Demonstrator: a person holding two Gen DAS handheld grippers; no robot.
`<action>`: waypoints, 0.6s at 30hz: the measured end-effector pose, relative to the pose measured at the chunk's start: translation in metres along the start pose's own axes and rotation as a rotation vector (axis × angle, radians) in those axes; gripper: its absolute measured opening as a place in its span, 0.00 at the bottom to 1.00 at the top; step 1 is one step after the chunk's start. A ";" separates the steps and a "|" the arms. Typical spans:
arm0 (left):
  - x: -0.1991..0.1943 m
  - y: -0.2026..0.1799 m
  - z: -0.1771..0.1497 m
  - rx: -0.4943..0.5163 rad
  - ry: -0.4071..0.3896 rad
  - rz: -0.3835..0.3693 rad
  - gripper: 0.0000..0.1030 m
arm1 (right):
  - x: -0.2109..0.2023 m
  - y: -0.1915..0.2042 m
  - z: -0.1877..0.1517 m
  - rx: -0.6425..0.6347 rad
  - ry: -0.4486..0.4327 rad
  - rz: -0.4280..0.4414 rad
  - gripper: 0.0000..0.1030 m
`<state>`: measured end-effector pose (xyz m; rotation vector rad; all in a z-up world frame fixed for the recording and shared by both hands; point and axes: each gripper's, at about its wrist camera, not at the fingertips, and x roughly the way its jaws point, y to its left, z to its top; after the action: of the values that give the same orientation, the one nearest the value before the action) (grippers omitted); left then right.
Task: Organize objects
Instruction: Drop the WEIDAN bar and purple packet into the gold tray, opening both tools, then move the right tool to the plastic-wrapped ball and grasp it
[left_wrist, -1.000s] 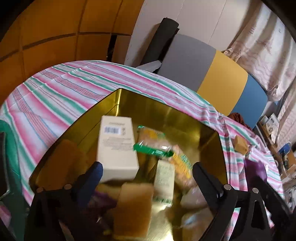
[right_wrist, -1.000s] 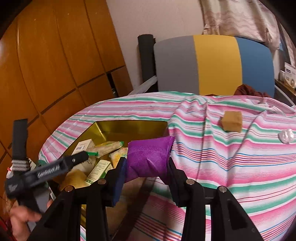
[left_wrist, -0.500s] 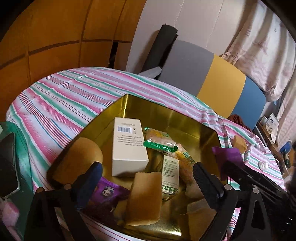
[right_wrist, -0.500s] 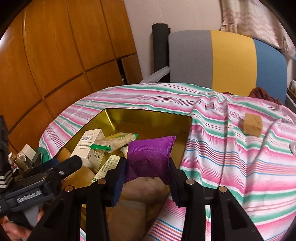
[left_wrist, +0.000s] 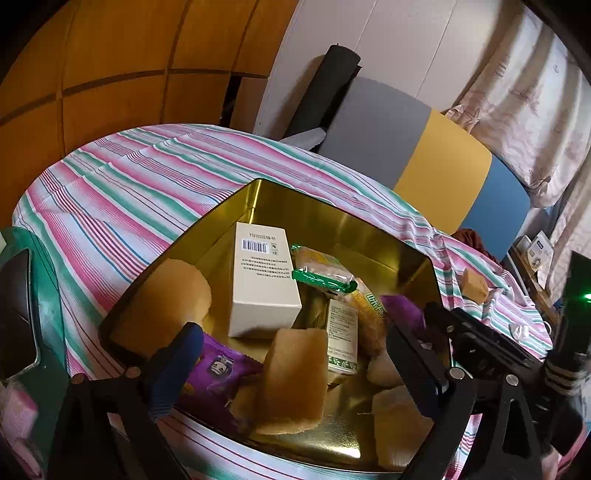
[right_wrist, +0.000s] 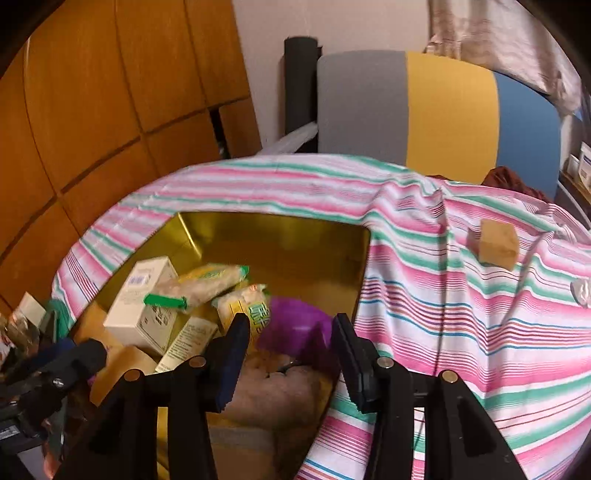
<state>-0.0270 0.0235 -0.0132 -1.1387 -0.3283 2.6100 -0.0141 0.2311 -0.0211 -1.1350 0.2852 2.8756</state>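
Observation:
A gold tin tray (left_wrist: 369, 229) (right_wrist: 280, 243) on the striped tablecloth holds a white box (left_wrist: 262, 280) (right_wrist: 140, 306), snack packets (left_wrist: 321, 269) (right_wrist: 210, 280), yellow sponges (left_wrist: 295, 373) and a purple packet (left_wrist: 218, 369). My right gripper (right_wrist: 290, 354) is open over the tray's right side; a purple bag (right_wrist: 295, 325) (left_wrist: 402, 310) lies loose in the tray just past its fingertips. My left gripper (left_wrist: 295, 373) is open and empty above the tray's near edge.
A tan sponge cube (right_wrist: 495, 243) (left_wrist: 474, 284) and a small clear wrapper (right_wrist: 581, 291) lie on the cloth right of the tray. A grey, yellow and blue chair (right_wrist: 424, 110) stands behind the table. A dark phone (left_wrist: 16, 317) lies at the left.
My right gripper has opened and the purple bag has dropped from it into the tray. My left gripper has drawn back and risen, still open.

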 end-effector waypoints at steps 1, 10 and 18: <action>0.000 -0.001 -0.001 0.004 0.000 0.000 0.98 | -0.003 -0.002 0.000 0.007 -0.008 -0.001 0.46; 0.004 -0.018 -0.011 0.053 0.034 -0.001 0.99 | -0.011 -0.012 -0.004 0.054 -0.014 0.012 0.46; -0.002 -0.032 -0.017 0.098 0.032 -0.020 1.00 | -0.019 -0.018 -0.008 0.051 -0.029 0.006 0.46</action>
<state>-0.0076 0.0548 -0.0130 -1.1366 -0.2012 2.5570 0.0071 0.2477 -0.0169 -1.0858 0.3598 2.8696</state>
